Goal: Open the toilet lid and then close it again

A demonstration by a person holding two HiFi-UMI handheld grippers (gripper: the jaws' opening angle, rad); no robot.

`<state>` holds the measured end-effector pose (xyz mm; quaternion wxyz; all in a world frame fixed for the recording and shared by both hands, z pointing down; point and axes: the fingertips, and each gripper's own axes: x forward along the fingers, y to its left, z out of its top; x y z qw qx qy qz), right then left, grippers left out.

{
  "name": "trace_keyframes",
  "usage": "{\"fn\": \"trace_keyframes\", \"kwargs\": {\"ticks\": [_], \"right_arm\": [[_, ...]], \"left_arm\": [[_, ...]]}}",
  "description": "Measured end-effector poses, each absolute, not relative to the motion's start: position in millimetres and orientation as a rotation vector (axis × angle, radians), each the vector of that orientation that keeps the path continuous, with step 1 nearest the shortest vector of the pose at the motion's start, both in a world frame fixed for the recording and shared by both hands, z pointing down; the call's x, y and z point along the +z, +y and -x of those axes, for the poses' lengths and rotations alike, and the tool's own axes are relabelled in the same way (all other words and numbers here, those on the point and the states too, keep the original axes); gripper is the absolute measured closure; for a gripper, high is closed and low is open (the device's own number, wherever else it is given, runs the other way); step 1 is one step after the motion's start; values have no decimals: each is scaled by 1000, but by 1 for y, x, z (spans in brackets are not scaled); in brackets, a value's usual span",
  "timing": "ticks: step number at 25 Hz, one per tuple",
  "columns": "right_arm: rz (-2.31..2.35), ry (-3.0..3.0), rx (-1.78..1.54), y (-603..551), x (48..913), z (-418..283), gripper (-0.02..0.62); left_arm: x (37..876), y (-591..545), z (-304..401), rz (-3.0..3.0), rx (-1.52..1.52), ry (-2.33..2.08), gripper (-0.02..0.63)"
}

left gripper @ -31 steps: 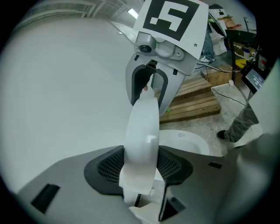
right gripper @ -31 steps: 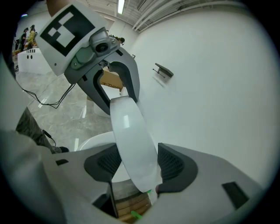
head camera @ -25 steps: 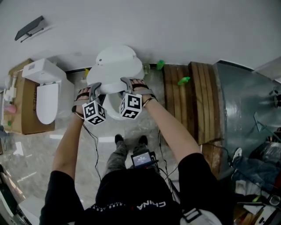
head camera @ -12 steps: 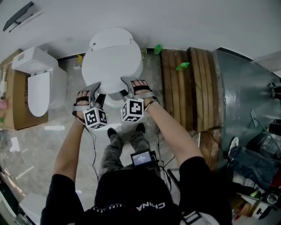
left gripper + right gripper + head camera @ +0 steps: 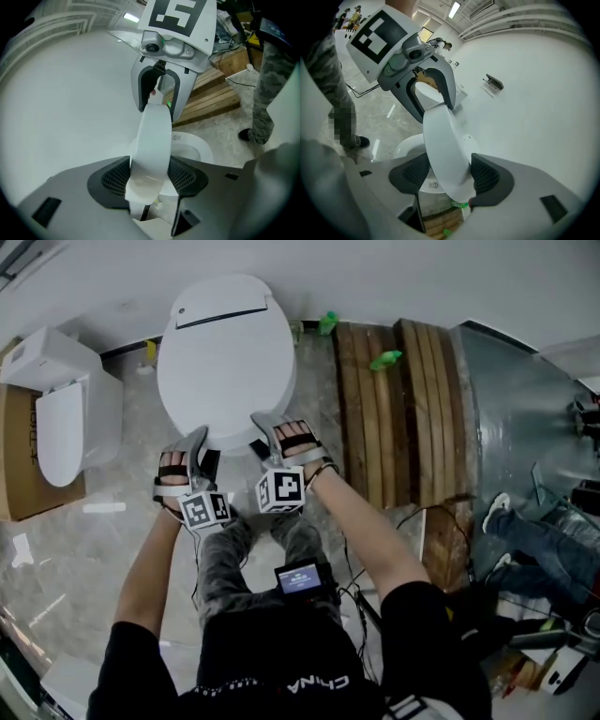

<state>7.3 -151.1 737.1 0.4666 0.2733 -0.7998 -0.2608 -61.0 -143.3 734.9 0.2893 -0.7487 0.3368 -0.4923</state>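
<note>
Only txt: "CHINA", upside down, on black shirt.

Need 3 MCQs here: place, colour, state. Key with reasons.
1. In the head view, the second toilet stands where from the toilet lid? A left B right C nearer the person
2. Colour of the small items by the wooden planks? A red B green C blue
3. Between the jaws of the left hand-held gripper and right hand-held gripper? A nothing B lid rim C cable
Key: 1 A, at frame left. 2 B, both bright green. 3 B, rim fills each gap; jaws have just been opening.
</note>
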Motion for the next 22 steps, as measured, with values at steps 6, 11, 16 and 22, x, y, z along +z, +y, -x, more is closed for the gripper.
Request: {"fn": "trace_keyframes", "kwargs": {"ticks": [6, 11, 16, 22], "right_arm": [[-650, -1949, -640, -129, 790, -9, 318], [-617, -1945, -633, -118, 831, -9, 307], [-609, -1953, -623, -111, 864, -9, 306], [-575, -1936, -639, -104, 904, -12, 307]], "left_arm": [[793, -123, 60, 1964, -1364, 875, 360], [837, -115, 60, 1969, -1400, 825, 337], [875, -109, 58, 1959, -1415, 802, 322], [913, -106, 56, 1938, -1431, 778, 308]]}}
